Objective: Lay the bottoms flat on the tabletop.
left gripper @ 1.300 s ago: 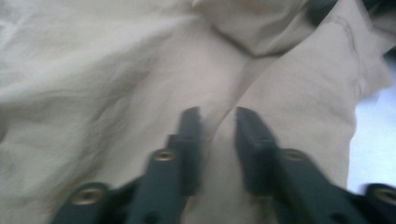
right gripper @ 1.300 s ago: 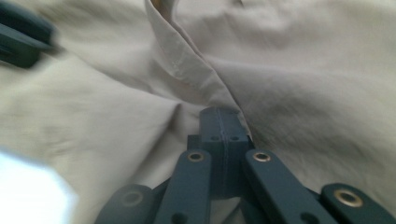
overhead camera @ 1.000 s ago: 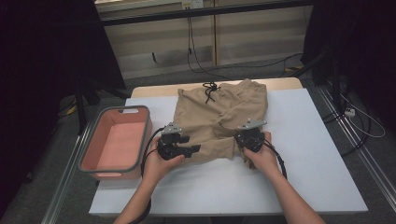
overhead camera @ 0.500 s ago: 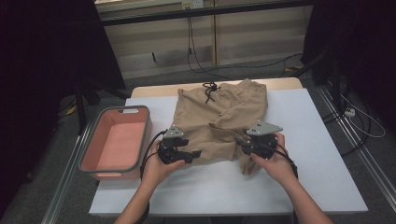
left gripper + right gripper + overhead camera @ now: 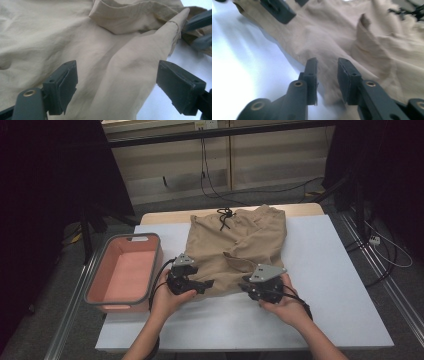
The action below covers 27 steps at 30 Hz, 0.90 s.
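Note:
Tan shorts with a dark drawstring lie folded on the white table. My left gripper rests at the near left hem. Its jaws have just been opening and stand wide around a raised fold of the cloth without pressing it. My right gripper sits at the near right hem and points left. Its jaws have just been closing to a narrow gap, with cloth lying beyond them and nothing pinched. The left gripper's pads show at the top of the right gripper view.
A pink tub with a grey rim stands off the table's left side. Bare white tabletop runs to the right of the shorts and along the near edge. Cables lie on the floor to the right.
The right hand has drawn back a little toward the near edge, away from the hem. The left hand has stayed put while its jaws spread wider.

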{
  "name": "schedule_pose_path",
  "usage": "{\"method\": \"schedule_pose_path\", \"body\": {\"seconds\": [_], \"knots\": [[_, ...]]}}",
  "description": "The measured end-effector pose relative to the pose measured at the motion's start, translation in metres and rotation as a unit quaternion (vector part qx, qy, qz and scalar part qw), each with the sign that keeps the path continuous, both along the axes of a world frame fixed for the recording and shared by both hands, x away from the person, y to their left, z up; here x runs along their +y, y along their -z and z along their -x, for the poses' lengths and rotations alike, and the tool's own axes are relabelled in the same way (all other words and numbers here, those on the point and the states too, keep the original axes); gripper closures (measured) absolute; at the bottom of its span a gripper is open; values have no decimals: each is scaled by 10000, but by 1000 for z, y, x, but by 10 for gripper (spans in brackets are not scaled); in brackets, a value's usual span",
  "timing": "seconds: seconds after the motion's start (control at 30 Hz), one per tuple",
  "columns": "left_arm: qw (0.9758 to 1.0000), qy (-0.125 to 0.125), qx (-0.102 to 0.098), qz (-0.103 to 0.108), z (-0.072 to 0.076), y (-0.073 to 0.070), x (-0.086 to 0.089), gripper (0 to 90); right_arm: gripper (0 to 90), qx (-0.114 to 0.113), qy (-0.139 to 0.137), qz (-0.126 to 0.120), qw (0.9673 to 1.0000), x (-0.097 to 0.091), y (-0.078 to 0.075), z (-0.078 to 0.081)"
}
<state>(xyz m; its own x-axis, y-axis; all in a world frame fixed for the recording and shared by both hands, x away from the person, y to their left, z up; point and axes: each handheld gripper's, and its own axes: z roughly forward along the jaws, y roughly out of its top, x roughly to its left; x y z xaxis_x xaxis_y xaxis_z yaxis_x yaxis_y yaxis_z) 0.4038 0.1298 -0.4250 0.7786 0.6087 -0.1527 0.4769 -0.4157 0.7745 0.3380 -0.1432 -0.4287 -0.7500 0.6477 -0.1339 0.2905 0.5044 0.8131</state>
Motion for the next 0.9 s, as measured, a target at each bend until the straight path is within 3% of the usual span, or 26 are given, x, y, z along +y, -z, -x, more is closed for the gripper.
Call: {"method": "schedule_pose_path", "body": {"seconds": [0.17,0.37,0.47,0.67,0.83,0.9], "knots": [[10000,-56,-16,19,-1,0,3,173,531,278,141,79,9995,15,17,-22],[9999,-149,-28,36,-4,-2,9,168,496,646,178,141,9977,11,33,-37],[9998,-199,-40,42,-4,-3,12,167,538,591,180,264,9977,11,34,-37],[9997,-228,-52,42,-3,-5,14,168,732,686,312,121,9971,7,35,-41],[9996,-259,-59,32,-3,-5,16,168,826,652,395,206,9969,8,33,-41],[9996,-276,-68,44,-3,-5,16,168,835,746,387,116,9964,5,30,-39]]}}
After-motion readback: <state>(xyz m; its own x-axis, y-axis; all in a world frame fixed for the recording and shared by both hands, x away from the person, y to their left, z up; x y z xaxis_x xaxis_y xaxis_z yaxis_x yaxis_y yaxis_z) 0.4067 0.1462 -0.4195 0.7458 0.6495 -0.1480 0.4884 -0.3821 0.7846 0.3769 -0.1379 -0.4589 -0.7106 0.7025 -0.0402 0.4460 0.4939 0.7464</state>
